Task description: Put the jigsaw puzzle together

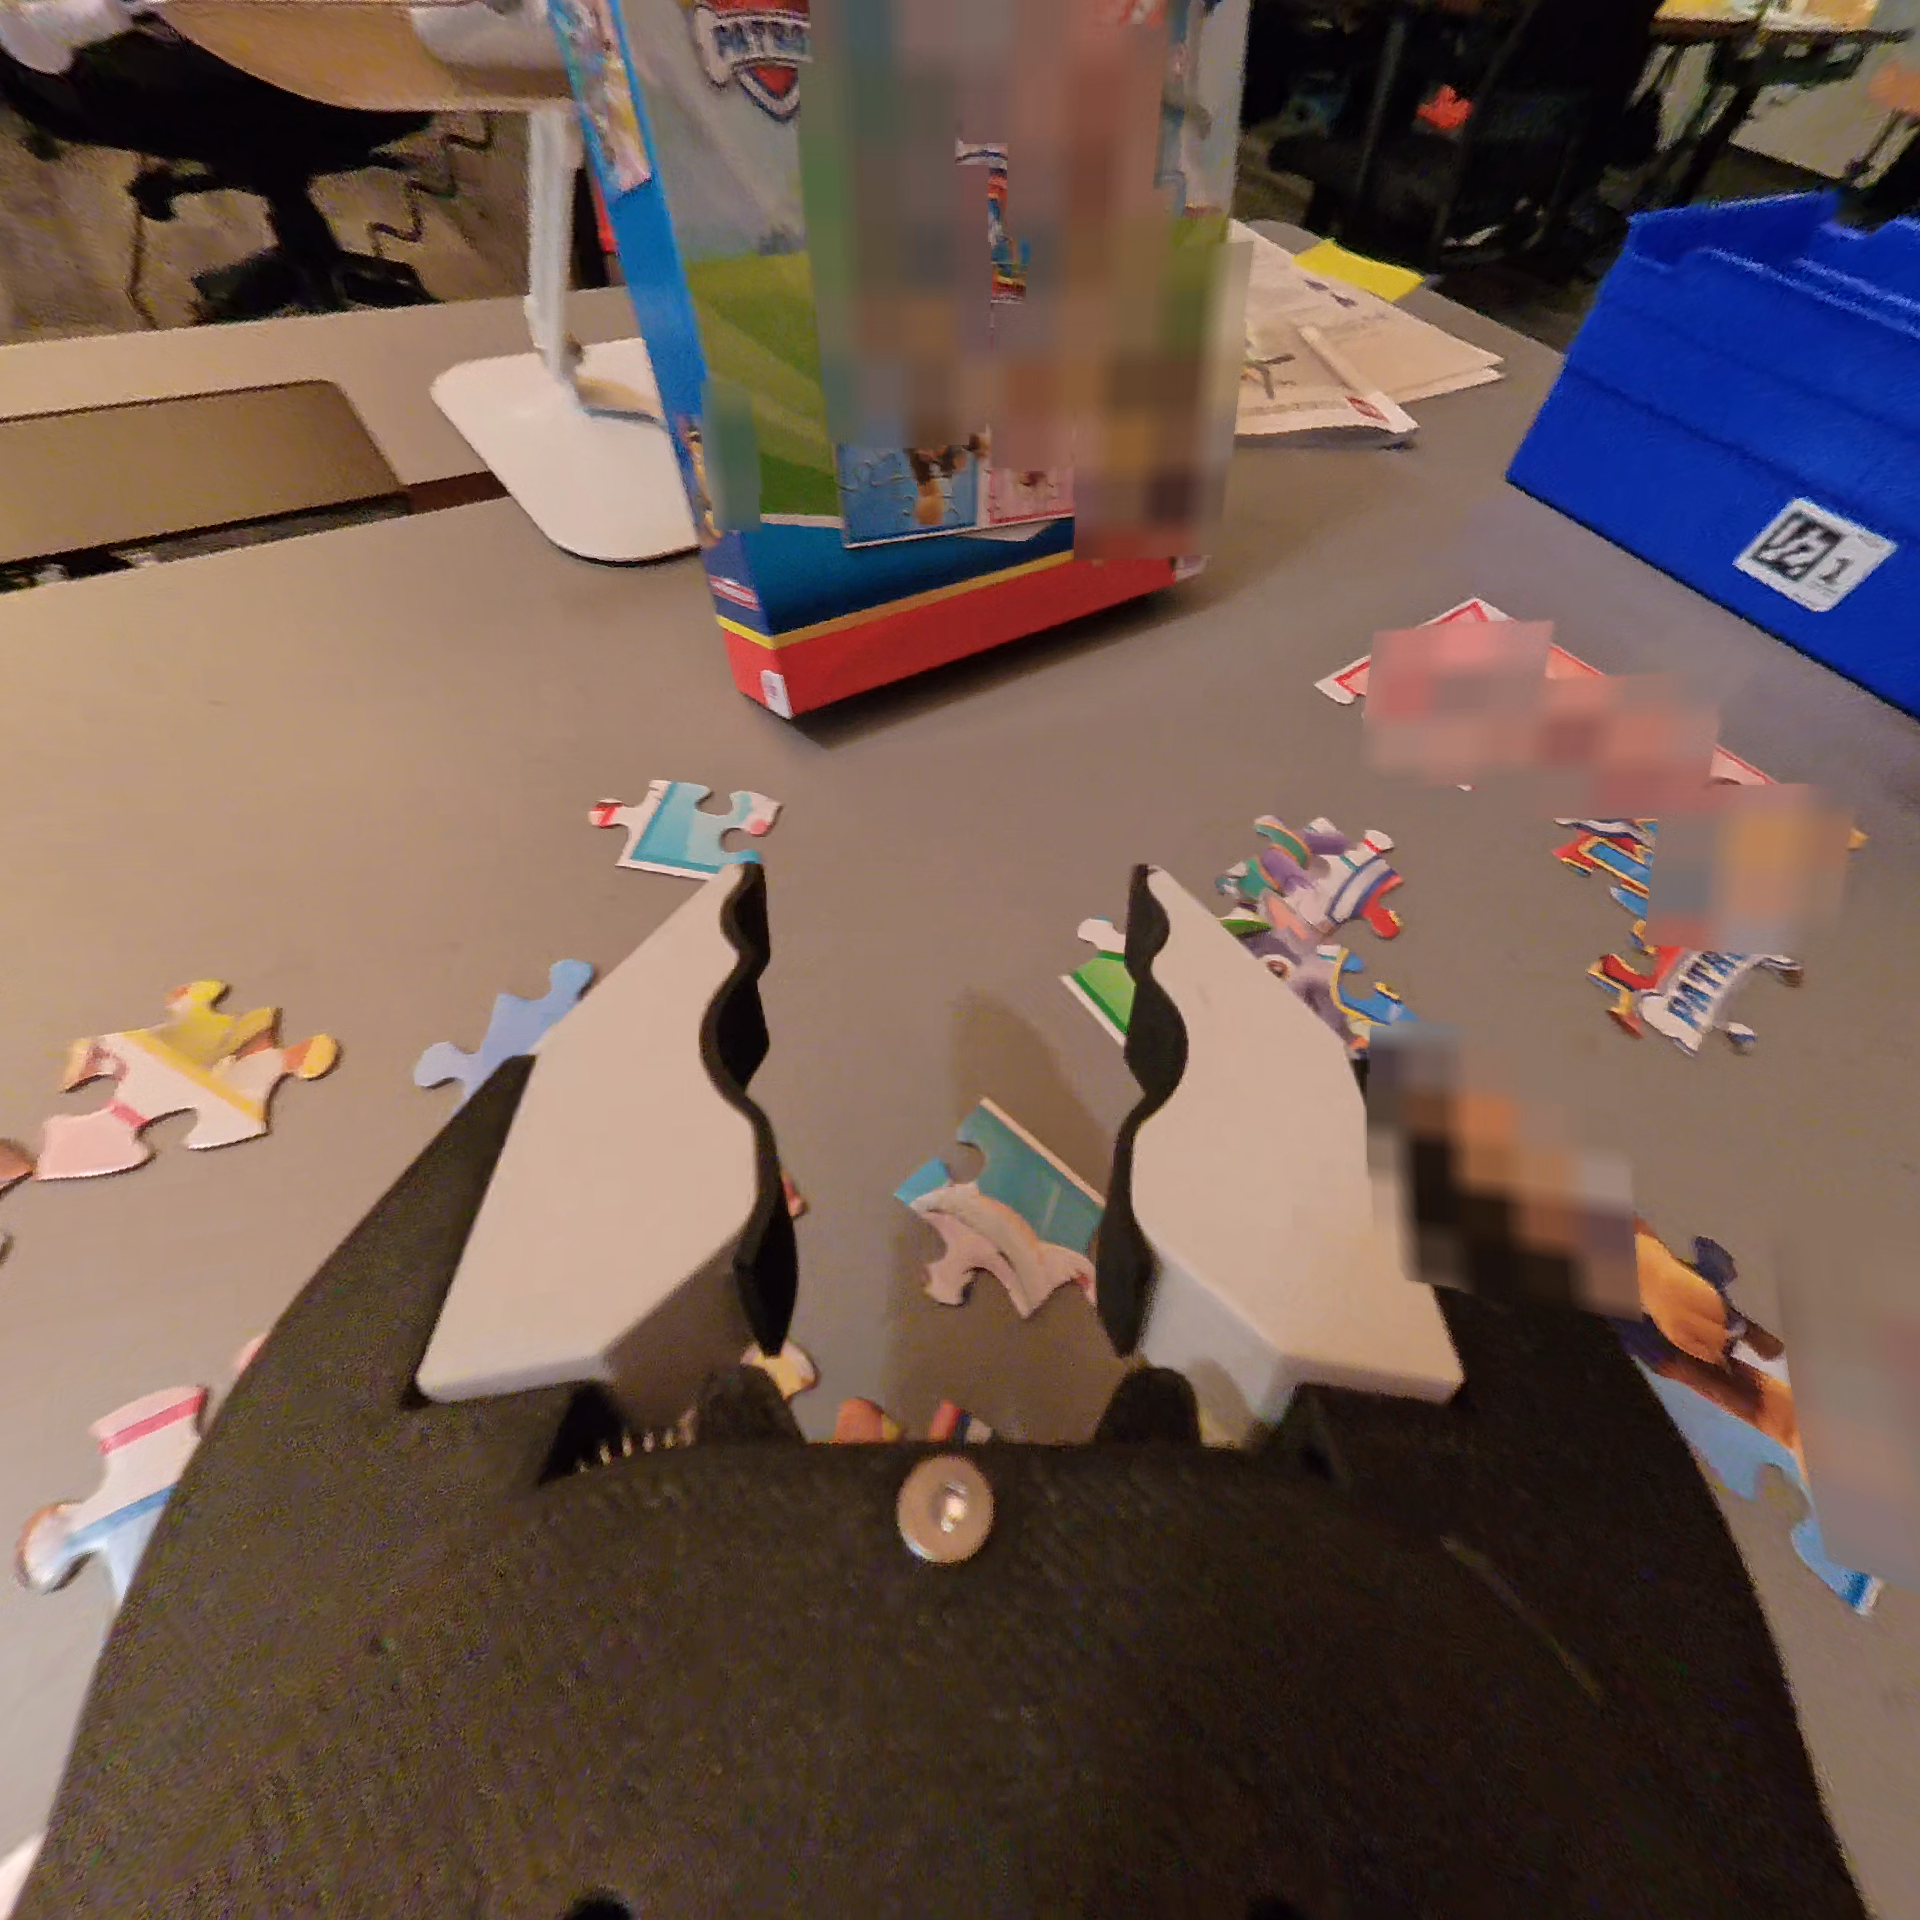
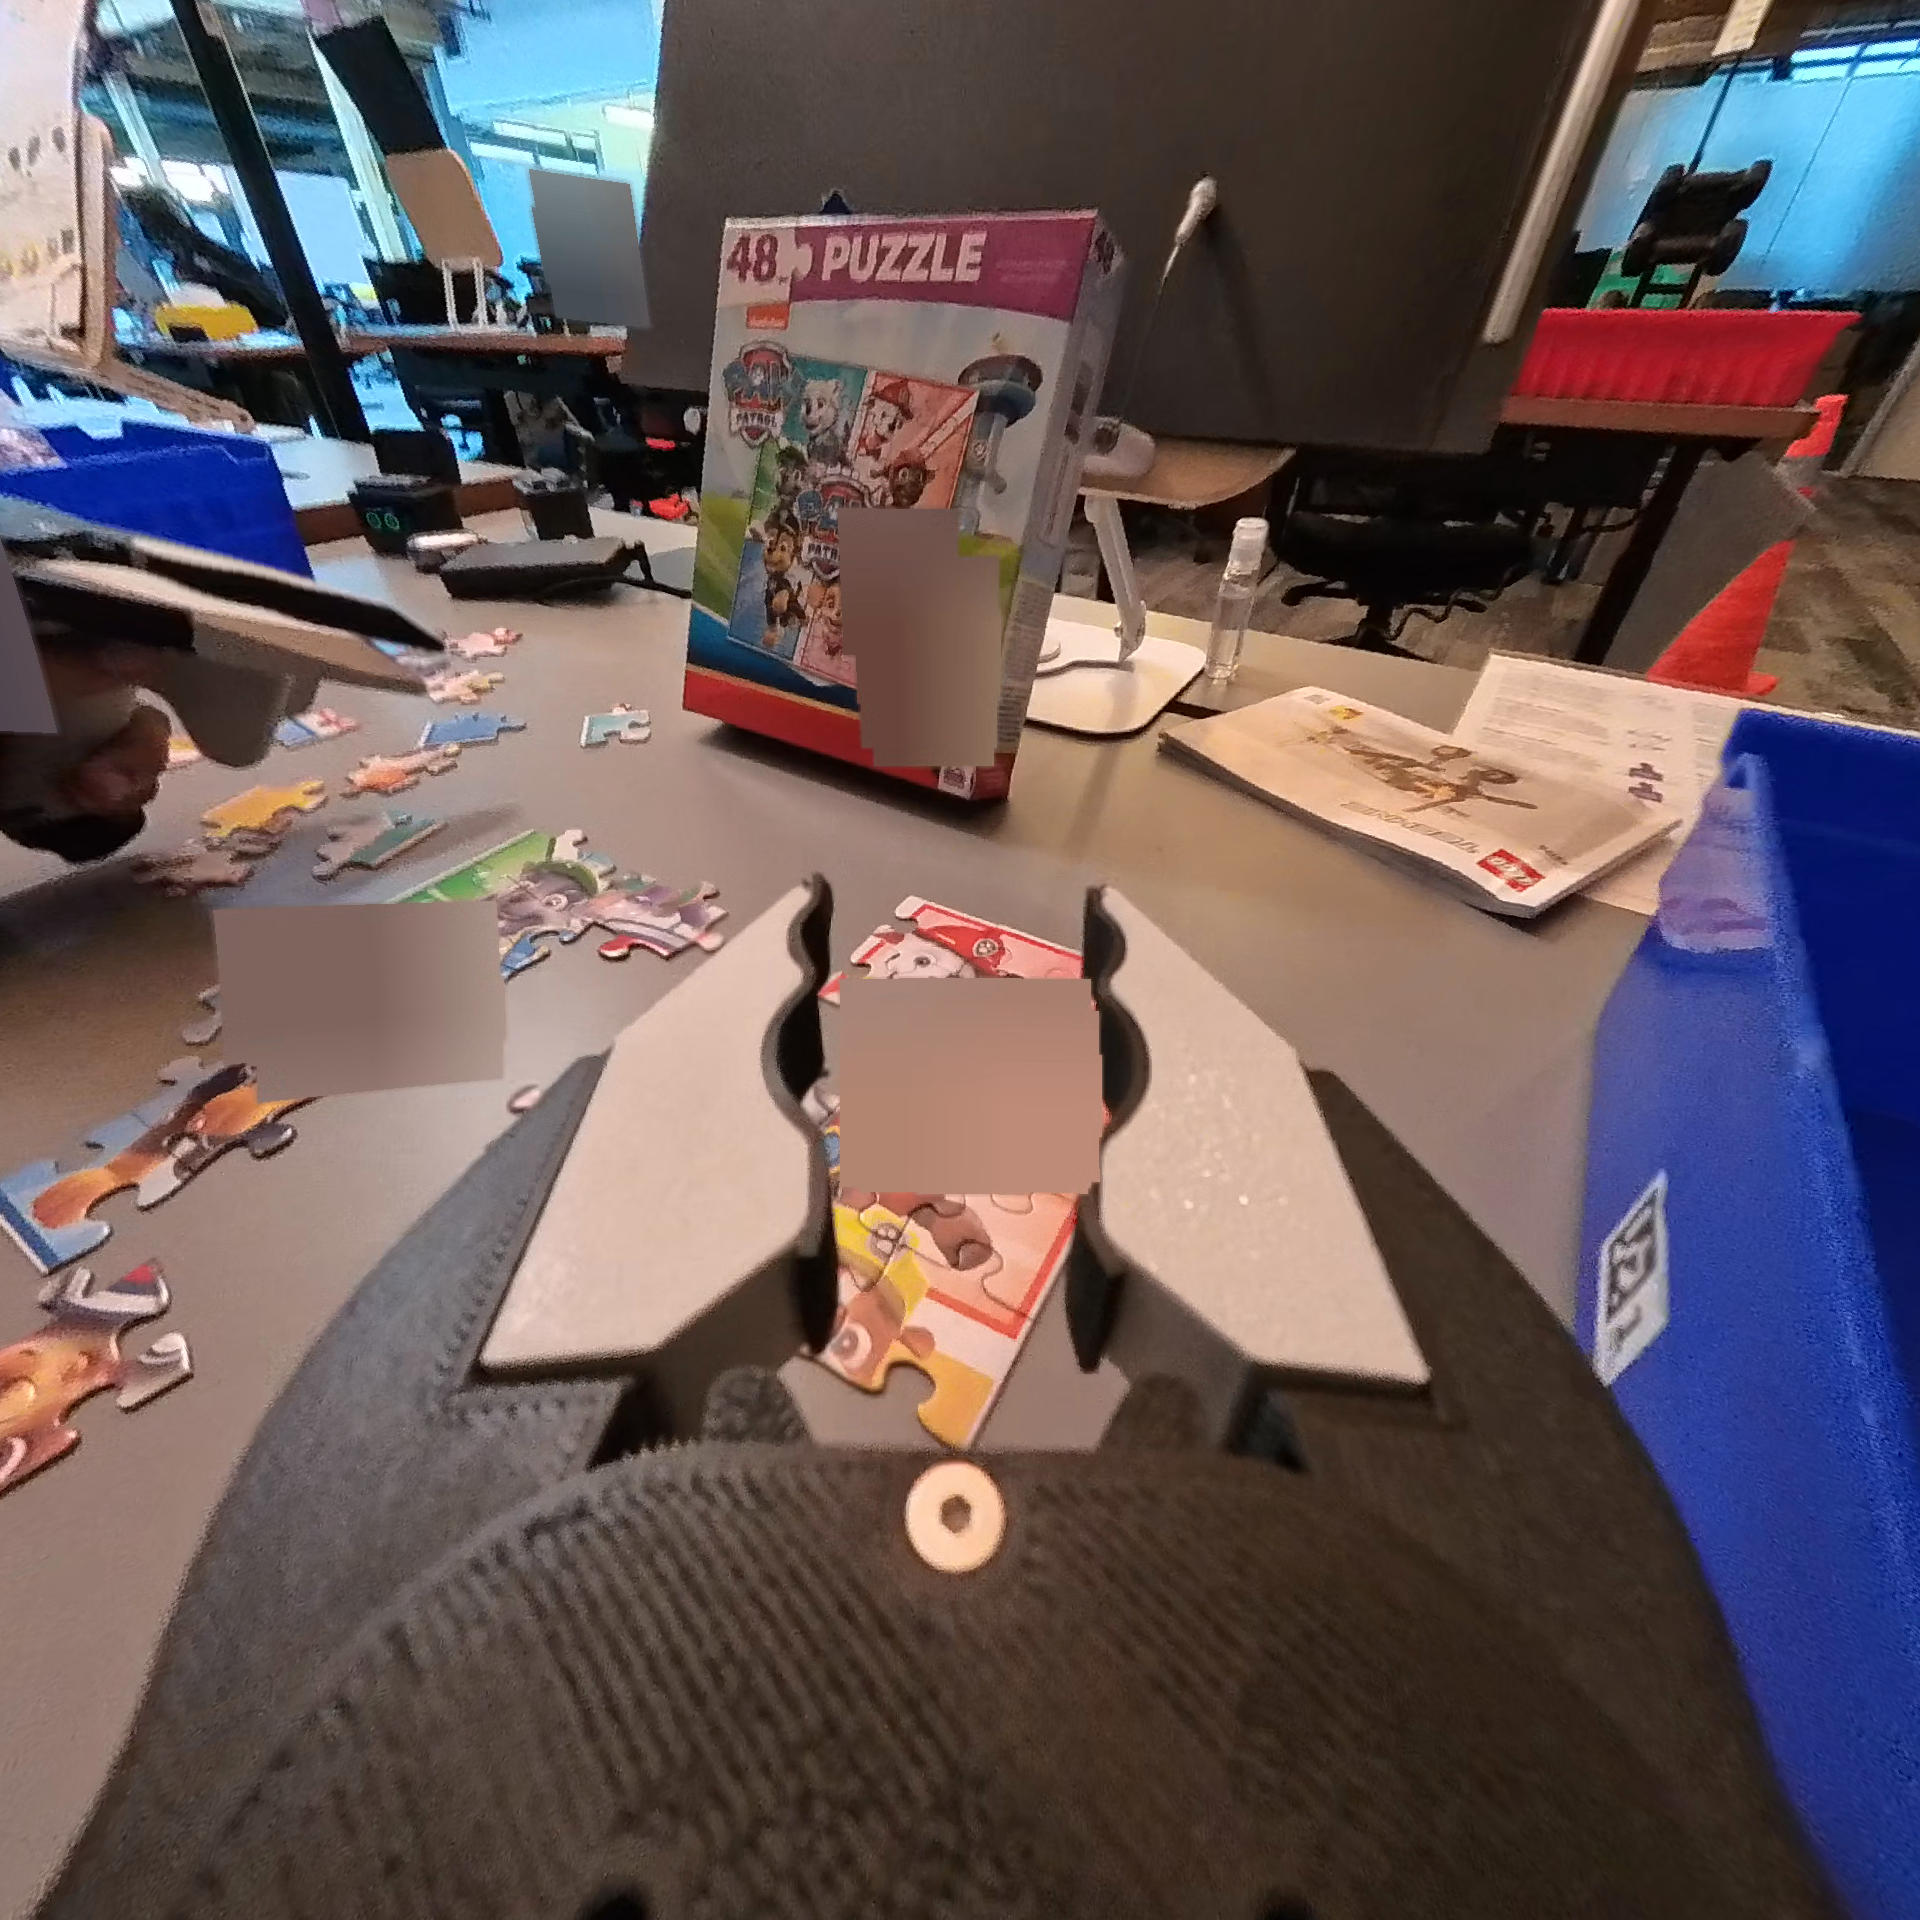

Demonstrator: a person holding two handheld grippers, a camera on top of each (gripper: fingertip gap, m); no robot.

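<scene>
- Puzzle pieces lie scattered flat on the grey table (image 1: 312,727), some joined into small clusters, most loose.
- Left gripper (image 1: 948,883): jaws spread wide, nothing pinched; bare table shows between the tips.
- Teal-and-white piece (image 1: 1003,1210) lies on the table under the left gripper, between the fingers near their base, close to the right-hand finger; no pad presses on it.
- Teal edge piece (image 1: 686,826) sits just beyond the left-hand fingertip; light blue piece (image 1: 509,1023) just outside that finger.
- Green-edged piece (image 1: 1103,982) and purple multicolour cluster (image 1: 1314,894) sit just outside the right-hand finger.
- Right gripper (image 2: 954,899): jaws partly apart, hovering over a joined red-bordered section (image 2: 966,940) that lies flat on the table; its middle is masked by a blur patch. Whether the pads touch it: can't tell, looks like it just lies below them.
- Puzzle box (image 2: 883,488) stands upright on the table, well ahead of both grippers.
- Blue bin (image 2: 1766,1143) at the right edge of the table, near the right gripper.
- Printed booklet (image 2: 1423,800) lies beyond, between the box and the bin.
- White stand base (image 1: 561,447) sits just beside the box.
</scene>
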